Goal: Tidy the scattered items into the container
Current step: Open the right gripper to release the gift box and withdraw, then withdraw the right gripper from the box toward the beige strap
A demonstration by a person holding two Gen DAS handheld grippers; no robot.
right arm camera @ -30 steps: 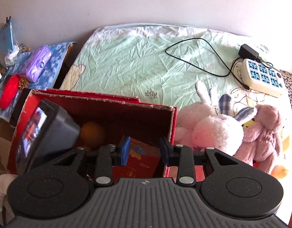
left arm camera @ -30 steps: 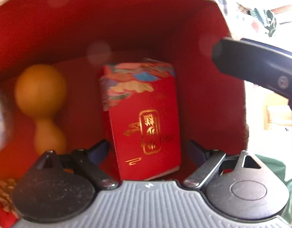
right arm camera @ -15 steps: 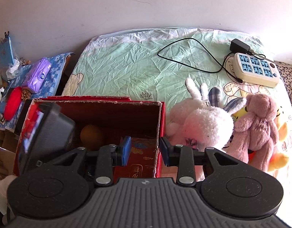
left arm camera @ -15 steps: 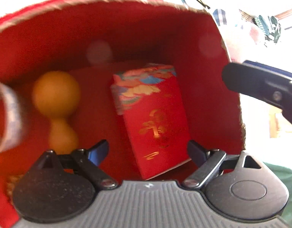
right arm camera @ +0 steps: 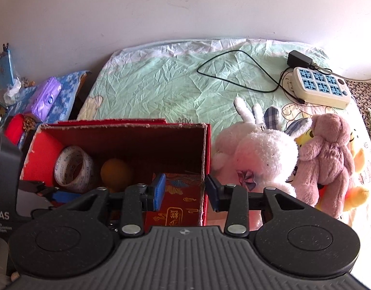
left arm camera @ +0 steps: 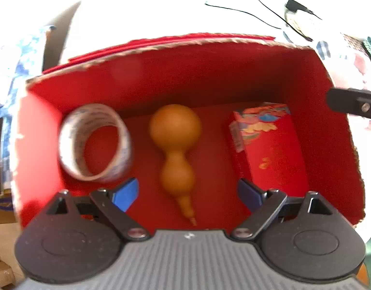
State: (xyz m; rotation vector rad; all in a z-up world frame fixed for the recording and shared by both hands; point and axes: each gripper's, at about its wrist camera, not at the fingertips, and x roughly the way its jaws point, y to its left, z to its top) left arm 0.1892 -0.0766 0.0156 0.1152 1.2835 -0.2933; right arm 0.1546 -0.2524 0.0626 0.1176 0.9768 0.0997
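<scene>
Since the earlier frame the tape roll [left arm camera: 95, 142] has come into the left view of the red box [left arm camera: 185, 72], and with the left gripper [left arm camera: 186, 194] released and empty and the right gripper [right arm camera: 185, 192] opening astride the box's right wall, holding nothing, that wall could snag a finger and drag the box.

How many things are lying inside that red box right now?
3. A tape roll sits at the left, an orange gourd in the middle, and a red packet at the right. Something small might hide under the near wall.
</scene>
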